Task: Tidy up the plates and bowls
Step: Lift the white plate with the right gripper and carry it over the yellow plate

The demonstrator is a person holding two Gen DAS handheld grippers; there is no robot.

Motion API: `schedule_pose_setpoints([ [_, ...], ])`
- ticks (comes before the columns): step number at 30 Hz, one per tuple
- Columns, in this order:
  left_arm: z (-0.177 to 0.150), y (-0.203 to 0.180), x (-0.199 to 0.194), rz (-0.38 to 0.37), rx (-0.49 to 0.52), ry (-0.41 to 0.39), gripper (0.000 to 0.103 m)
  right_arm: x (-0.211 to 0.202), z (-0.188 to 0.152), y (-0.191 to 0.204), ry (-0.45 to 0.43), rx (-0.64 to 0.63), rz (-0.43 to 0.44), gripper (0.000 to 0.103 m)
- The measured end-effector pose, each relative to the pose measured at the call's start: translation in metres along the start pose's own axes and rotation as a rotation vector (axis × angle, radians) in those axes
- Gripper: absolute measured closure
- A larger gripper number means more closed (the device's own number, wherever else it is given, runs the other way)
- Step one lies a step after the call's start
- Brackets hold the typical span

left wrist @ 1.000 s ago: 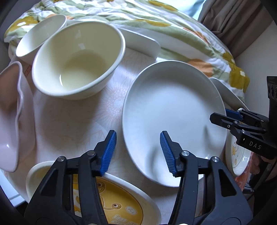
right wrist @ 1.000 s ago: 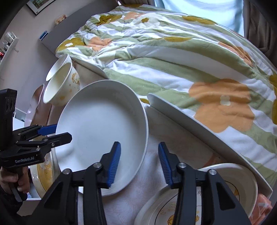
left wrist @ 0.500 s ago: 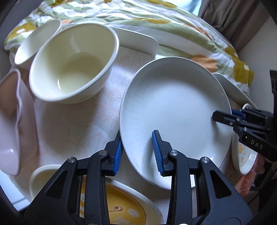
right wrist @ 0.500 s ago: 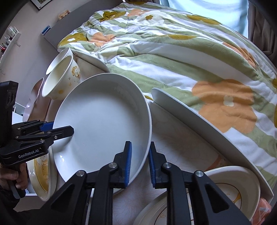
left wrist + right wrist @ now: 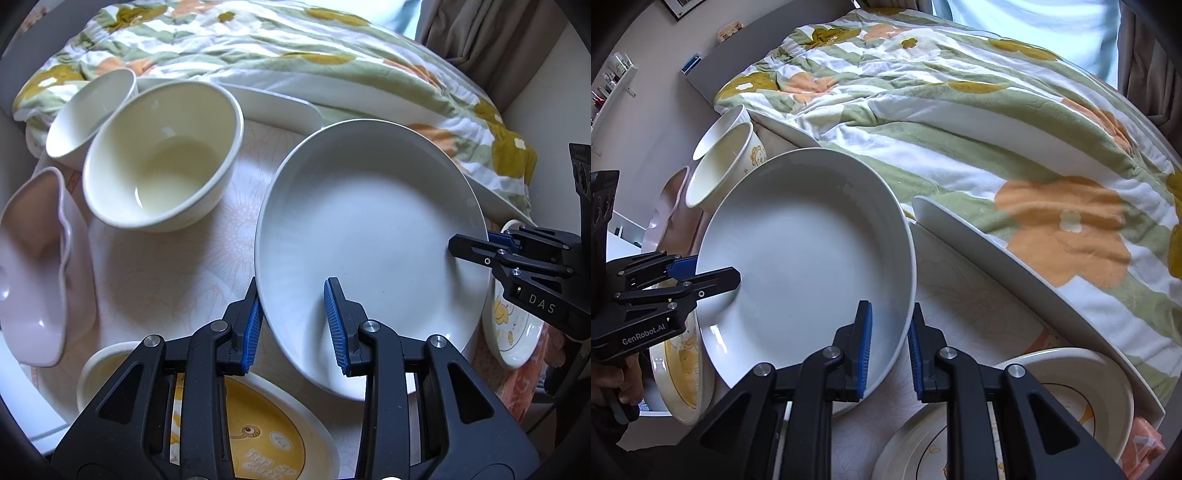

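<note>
A big plain white deep plate is held off the cloth between both grippers; it also shows in the right wrist view. My left gripper is shut on its near left rim. My right gripper is shut on its opposite rim, and shows at the right of the left wrist view. A cream bowl and a smaller white bowl stand to the left. A pink wavy bowl lies at far left.
A yellow cartoon plate lies under my left gripper, by a small cream dish. Cartoon-print plates lie at the right. A long white tray rim borders the floral quilt behind the table.
Both grippers have closed from open onto opposite rims of the big white plate, and the plate has come up a little and tilted.
</note>
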State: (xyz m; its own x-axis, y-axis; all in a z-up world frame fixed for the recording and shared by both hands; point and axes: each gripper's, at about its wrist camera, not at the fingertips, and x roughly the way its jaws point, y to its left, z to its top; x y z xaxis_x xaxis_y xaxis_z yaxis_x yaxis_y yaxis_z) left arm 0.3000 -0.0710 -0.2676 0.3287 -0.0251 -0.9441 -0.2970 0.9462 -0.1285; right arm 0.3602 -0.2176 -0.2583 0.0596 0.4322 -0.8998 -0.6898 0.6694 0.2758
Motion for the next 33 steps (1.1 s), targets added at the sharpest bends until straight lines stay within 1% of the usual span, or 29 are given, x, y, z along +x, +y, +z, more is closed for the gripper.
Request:
schedule_pose_setpoints([
  [4, 0.000, -0.001, -0.013, -0.005, 0.007, -0.020, 0.073, -0.012, 0.001, 0.006, -0.018, -0.005, -0.013, 0.086],
  [10, -0.005, 0.001, -0.043, -0.013, 0.036, -0.064, 0.073, -0.039, 0.000, 0.022, -0.057, -0.011, -0.036, 0.086],
  [14, -0.012, 0.008, -0.068, -0.042, 0.081, -0.085, 0.073, -0.057, -0.007, 0.038, -0.079, 0.037, -0.057, 0.086],
  [18, -0.028, 0.025, -0.092, -0.053, 0.150, -0.098, 0.073, -0.073, -0.025, 0.068, -0.118, 0.097, -0.079, 0.086],
  [22, -0.049, 0.048, -0.107, -0.082, 0.208, -0.084, 0.073, -0.077, -0.047, 0.103, -0.138, 0.165, -0.101, 0.086],
  [25, -0.063, 0.070, -0.110, -0.115, 0.258, -0.059, 0.073, -0.072, -0.065, 0.130, -0.138, 0.230, -0.121, 0.086],
  [29, -0.081, 0.100, -0.106, -0.151, 0.338, -0.027, 0.073, -0.056, -0.093, 0.166, -0.134, 0.365, -0.131, 0.086],
  [33, -0.094, 0.120, -0.095, -0.170, 0.379, 0.009, 0.073, -0.039, -0.109, 0.190, -0.124, 0.443, -0.151, 0.086],
])
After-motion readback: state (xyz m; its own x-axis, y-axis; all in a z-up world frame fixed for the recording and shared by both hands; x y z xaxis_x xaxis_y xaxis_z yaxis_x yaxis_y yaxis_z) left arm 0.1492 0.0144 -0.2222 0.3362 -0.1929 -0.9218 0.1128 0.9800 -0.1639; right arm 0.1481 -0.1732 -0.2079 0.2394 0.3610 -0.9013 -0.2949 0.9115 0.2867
